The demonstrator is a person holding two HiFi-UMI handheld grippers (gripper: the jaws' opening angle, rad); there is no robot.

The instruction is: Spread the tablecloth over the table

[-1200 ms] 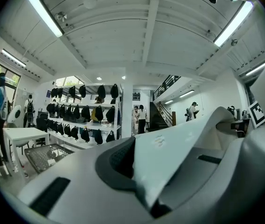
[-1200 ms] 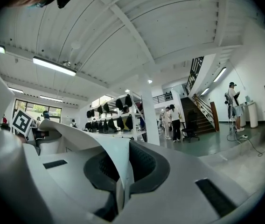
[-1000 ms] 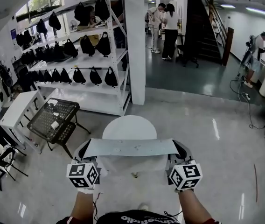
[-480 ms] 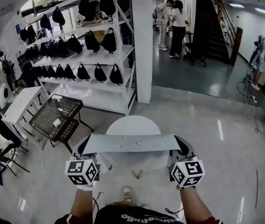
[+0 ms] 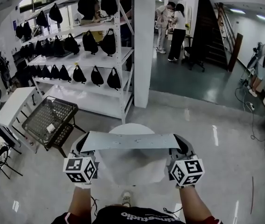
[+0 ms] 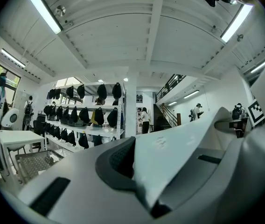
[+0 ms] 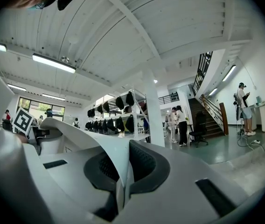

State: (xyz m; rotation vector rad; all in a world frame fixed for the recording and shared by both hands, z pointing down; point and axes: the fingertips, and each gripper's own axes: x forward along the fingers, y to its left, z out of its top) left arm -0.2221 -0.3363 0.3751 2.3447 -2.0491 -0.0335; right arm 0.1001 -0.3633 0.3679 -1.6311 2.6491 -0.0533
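Note:
A white tablecloth [image 5: 130, 142] is stretched taut between my two grippers, and its lower part hangs down below the taut edge. The left gripper [image 5: 81, 144] is shut on the cloth's left end, the right gripper [image 5: 181, 145] on its right end. A round white table [image 5: 132, 127] stands just beyond, mostly hidden behind the cloth. In the left gripper view the tablecloth [image 6: 179, 143] is pinched in the left gripper [image 6: 135, 171]. In the right gripper view the cloth [image 7: 100, 146] runs into the closed jaws of the right gripper [image 7: 122, 174].
A white shelving rack [image 5: 90, 45] with black bags and a white pillar [image 5: 144, 45] stand ahead. A black wire basket cart [image 5: 48, 120] and a white side table [image 5: 11, 108] are at the left. People [image 5: 174, 29] stand at the back, with stairs [image 5: 212, 22] beyond them.
Both grippers have carried the stretched cloth forward toward the round table. The table now shows only as a thin rim above the cloth.

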